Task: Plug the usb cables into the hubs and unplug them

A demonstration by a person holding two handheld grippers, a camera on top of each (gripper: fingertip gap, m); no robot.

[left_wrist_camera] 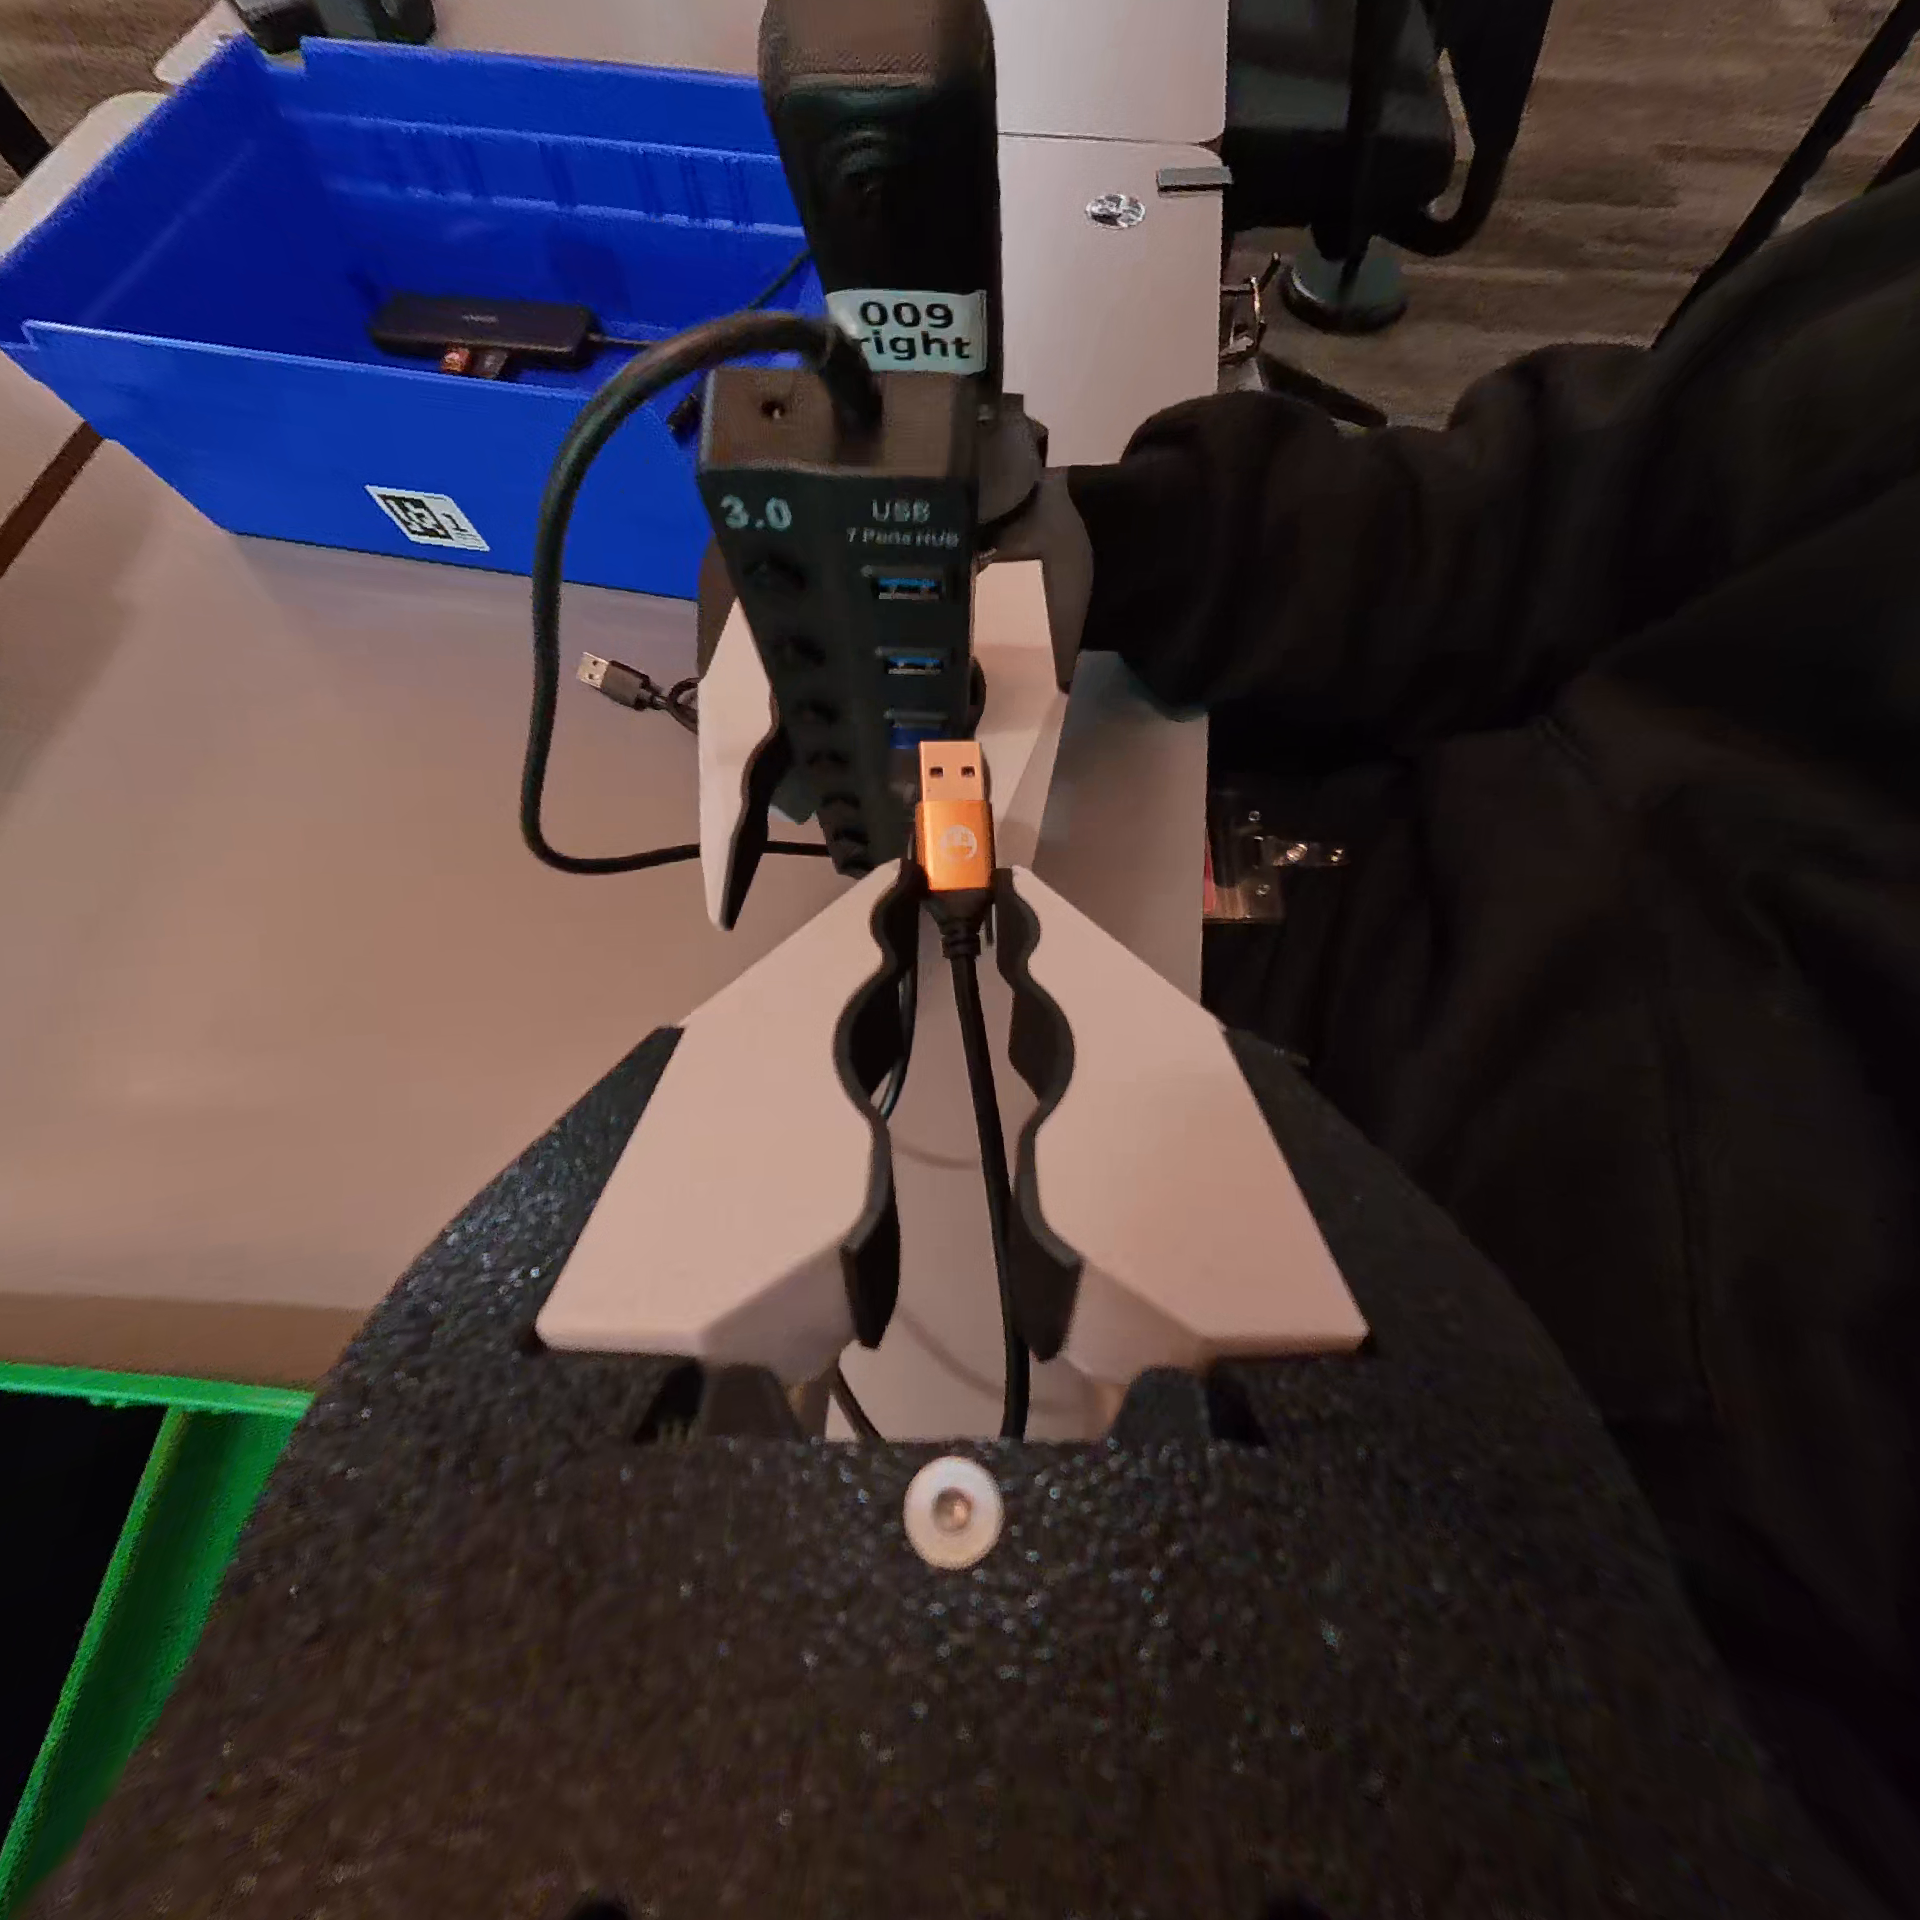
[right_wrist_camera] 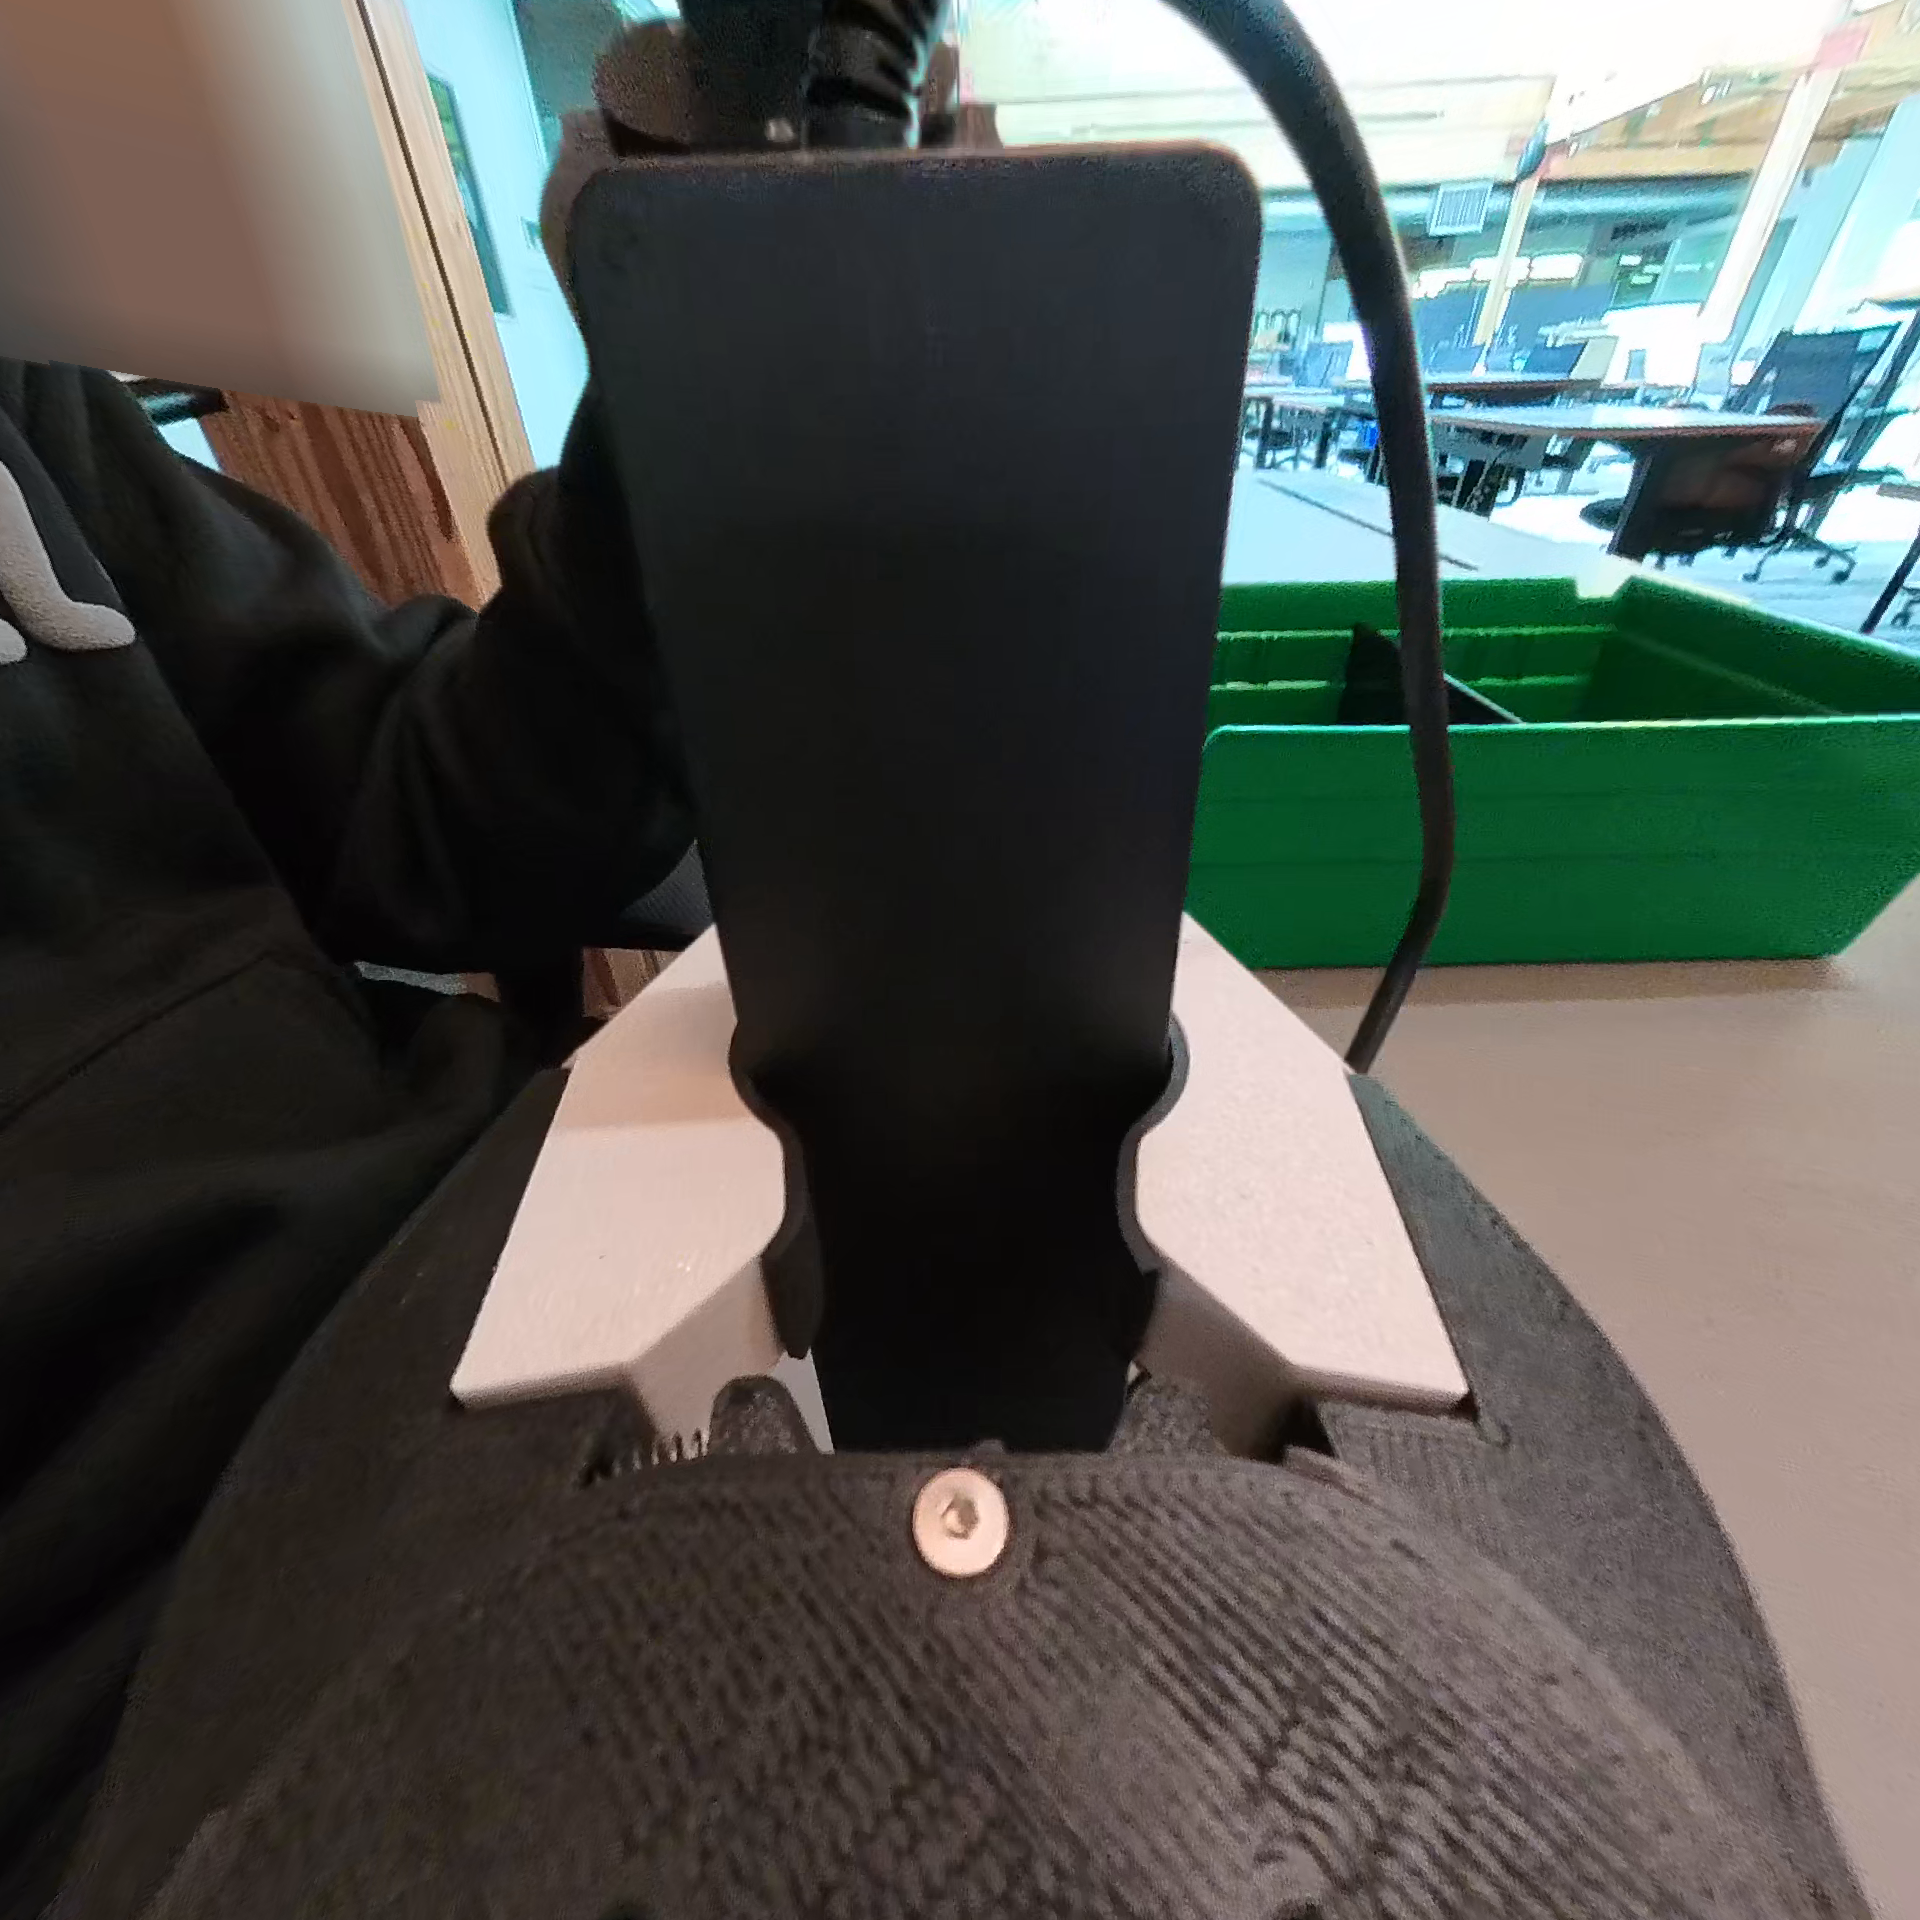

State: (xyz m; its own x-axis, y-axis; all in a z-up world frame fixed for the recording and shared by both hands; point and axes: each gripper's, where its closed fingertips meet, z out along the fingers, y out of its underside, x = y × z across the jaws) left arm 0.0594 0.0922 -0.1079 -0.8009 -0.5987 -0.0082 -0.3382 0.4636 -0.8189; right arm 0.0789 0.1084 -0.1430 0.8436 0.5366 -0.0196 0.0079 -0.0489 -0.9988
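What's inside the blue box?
In the blue box lies a small black hub with little things plugged into it. The box's near wall and the right hand-held gripper hide the rest.

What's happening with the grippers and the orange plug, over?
Left gripper shut on orange plug, not yet in. Right gripper shut on black hub. Ports facing plug, nothing between.

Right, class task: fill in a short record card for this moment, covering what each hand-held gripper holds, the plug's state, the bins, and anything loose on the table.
left hand-held gripper: shut on orange USB plug
right hand-held gripper: shut on black USB hub
plug state: not inserted, tip just short of the hub's blue ports
blue bin: holds a small black hub
green bin: contents unclear
table: loose silver USB plug
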